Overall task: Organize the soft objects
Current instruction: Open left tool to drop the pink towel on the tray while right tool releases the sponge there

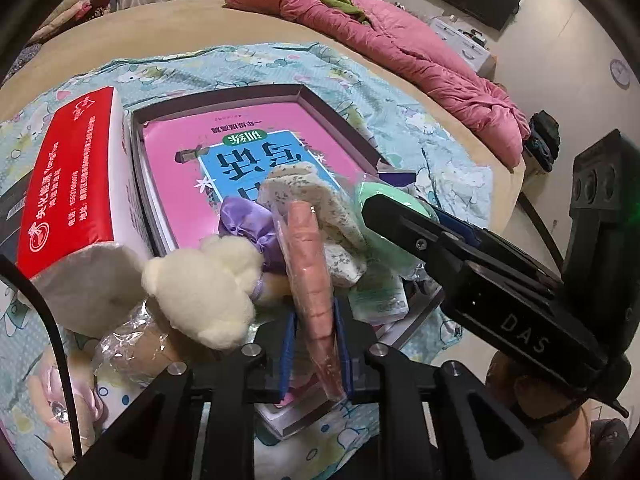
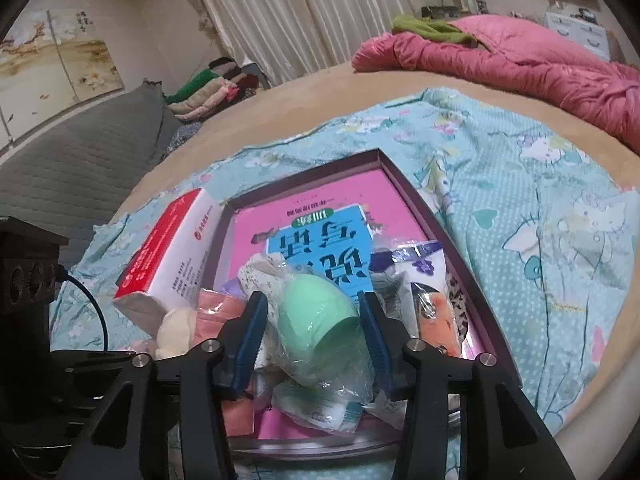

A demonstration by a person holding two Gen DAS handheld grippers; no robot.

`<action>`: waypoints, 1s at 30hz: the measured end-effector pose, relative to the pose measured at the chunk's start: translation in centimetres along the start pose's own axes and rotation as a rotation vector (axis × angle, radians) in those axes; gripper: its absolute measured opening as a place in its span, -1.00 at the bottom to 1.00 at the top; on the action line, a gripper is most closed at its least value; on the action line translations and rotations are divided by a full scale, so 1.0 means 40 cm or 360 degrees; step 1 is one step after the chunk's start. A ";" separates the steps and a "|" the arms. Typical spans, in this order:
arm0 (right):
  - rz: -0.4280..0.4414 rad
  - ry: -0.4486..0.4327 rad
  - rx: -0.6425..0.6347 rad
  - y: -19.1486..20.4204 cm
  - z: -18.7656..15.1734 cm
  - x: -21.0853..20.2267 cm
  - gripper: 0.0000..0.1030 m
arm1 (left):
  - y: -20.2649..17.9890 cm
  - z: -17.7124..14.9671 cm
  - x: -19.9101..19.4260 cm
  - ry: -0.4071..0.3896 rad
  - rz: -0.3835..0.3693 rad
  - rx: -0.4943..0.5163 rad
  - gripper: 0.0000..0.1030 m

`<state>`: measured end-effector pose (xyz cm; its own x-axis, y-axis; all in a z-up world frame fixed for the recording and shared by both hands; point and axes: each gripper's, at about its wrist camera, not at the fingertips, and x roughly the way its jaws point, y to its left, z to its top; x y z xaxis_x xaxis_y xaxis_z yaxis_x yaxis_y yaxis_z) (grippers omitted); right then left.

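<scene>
My left gripper (image 1: pixel 314 350) is shut on a flat pink packet in clear wrap (image 1: pixel 310 276), held upright over the near end of a shallow purple box (image 1: pixel 340 118). My right gripper (image 2: pixel 316 344) is shut on a mint-green egg-shaped sponge in a plastic bag (image 2: pixel 316 320), over the same box (image 2: pixel 436 216); it also shows in the left wrist view (image 1: pixel 404 224). A speckled white cloth (image 1: pixel 316 196), a purple pouch (image 1: pixel 248 216) and a cream plush toy (image 1: pixel 208 280) lie heaped at the box's near end. A pink and blue book (image 2: pixel 320 232) lies in the box.
A red and white tissue box (image 1: pixel 68 184) stands left of the purple box. An orange packet (image 2: pixel 438 320) and other wrapped items lie in the box's right corner. All rest on a teal cartoon blanket (image 2: pixel 540 220) on a tan bed with a pink quilt (image 2: pixel 520 60) at the far side.
</scene>
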<state>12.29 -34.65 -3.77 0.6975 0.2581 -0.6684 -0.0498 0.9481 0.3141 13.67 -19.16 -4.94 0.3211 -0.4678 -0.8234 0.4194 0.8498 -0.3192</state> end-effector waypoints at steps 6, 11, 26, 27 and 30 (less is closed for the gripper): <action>-0.0019 -0.0017 -0.0023 0.009 0.003 -0.017 0.00 | 0.000 -0.004 -0.007 -0.0006 0.0005 -0.0007 -0.37; -0.0029 -0.0039 -0.0021 0.011 0.006 -0.028 0.12 | -0.002 -0.009 -0.018 -0.0014 0.0040 -0.0001 -0.22; -0.0080 -0.0045 -0.0022 0.010 0.003 -0.038 0.20 | -0.007 -0.018 -0.072 -0.0055 0.0035 0.0009 -0.03; -0.0083 -0.0047 -0.0026 0.010 0.003 -0.039 0.20 | -0.006 -0.019 -0.074 -0.0058 0.0034 0.0005 -0.02; -0.0102 -0.0047 -0.0045 0.005 -0.006 -0.036 0.21 | -0.004 -0.023 -0.092 -0.0073 0.0045 0.0010 0.00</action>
<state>11.10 -34.81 -2.91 0.7207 0.1917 -0.6662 -0.0243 0.9674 0.2521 11.62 -17.35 -2.30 0.3717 -0.4543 -0.8096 0.4147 0.8615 -0.2930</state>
